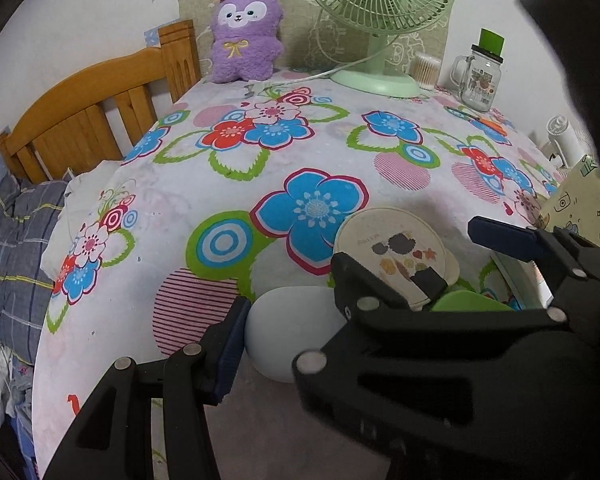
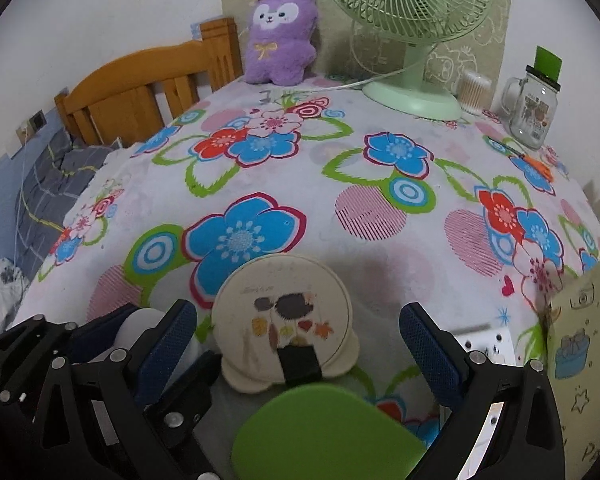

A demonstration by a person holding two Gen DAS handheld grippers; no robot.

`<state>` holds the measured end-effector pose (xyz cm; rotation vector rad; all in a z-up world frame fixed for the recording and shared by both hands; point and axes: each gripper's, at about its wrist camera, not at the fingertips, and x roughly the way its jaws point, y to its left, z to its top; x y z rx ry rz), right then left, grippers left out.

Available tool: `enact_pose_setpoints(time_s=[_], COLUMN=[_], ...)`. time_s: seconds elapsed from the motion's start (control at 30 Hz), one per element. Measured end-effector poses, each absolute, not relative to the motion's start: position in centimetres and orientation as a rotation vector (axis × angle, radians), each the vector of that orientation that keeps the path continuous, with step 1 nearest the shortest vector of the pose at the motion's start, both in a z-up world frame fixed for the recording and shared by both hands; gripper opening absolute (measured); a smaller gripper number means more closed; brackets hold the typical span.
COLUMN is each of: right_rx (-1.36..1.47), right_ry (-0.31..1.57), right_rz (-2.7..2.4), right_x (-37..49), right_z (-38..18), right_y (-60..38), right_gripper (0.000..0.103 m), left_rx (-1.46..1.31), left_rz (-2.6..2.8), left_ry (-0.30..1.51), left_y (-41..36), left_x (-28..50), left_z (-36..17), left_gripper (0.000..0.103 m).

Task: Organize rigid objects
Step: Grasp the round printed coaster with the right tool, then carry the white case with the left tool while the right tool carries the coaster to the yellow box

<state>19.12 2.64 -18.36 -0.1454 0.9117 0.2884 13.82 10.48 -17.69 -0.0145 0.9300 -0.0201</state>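
Item: round cream case, printed lid with a dark hedgehog and leaves, a black clip at its near edge. Location: lower centre of the right wrist view, lying flat on the flowered cloth; right of centre in the left wrist view.

Right gripper: jaws wide apart, nothing between the pads. The case sits straight ahead in the gap, nearer the lower-left finger, touching neither pad. A green paddle-shaped piece lies just below it at the bottom centre of the frame, closer to the camera.

Left gripper: closed on a pale rounded object, lower centre of its own view; its right-hand finger is largely hidden behind the other gripper's black frame, so the grip is judged from the near pad alone.

Governing relation: the case is round, so no long axis dictates approach. It lies directly ahead of the right gripper, which is the nearer and free one; a short forward advance should straddle it.
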Motion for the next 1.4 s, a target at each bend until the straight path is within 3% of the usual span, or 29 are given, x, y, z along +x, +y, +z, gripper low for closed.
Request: enact_pose_setpoints(time_s=[0.03,0.17,0.33,0.53,0.63,1.4], right_rx=[-0.141,-0.143,-0.175,-0.195,-0.221,-0.190], right_ry=[0.933,0.942,0.966,0.963,0.961,0.898], right_rz=[0.290,0.304,0.331,0.355,0.330,0.258], right_x=[19.5,19.5,19.6,19.2,19.2,15.6], right_z=[-18.6,-18.7,-18.7,-18.8,-18.8,-15.8], right_y=[2.6,2.7,3.0,3.8,3.9,0.5], right_gripper=[0.097,0.095,0.082,0.083,0.077,0.076], left_rx=[-0.012,-0.008,0.003,0.017,0.030,0.006], left_rz=[-0.020,-0.023,-0.028,-0.028,-0.023,-0.055], left_ry=[0.931,0.931,0.939,0.943,0.937,0.911], left_y=[10.5,10.6,10.5,10.8,10.6,8.5], left_x=[13.8,13.9,13.6,12.9,12.9,11.4], left_z=[-17.7,-17.7,-17.6,-17.5,-17.5,-16.2], left_gripper=[0.057,0.057,0.057,0.057,0.057,0.057])
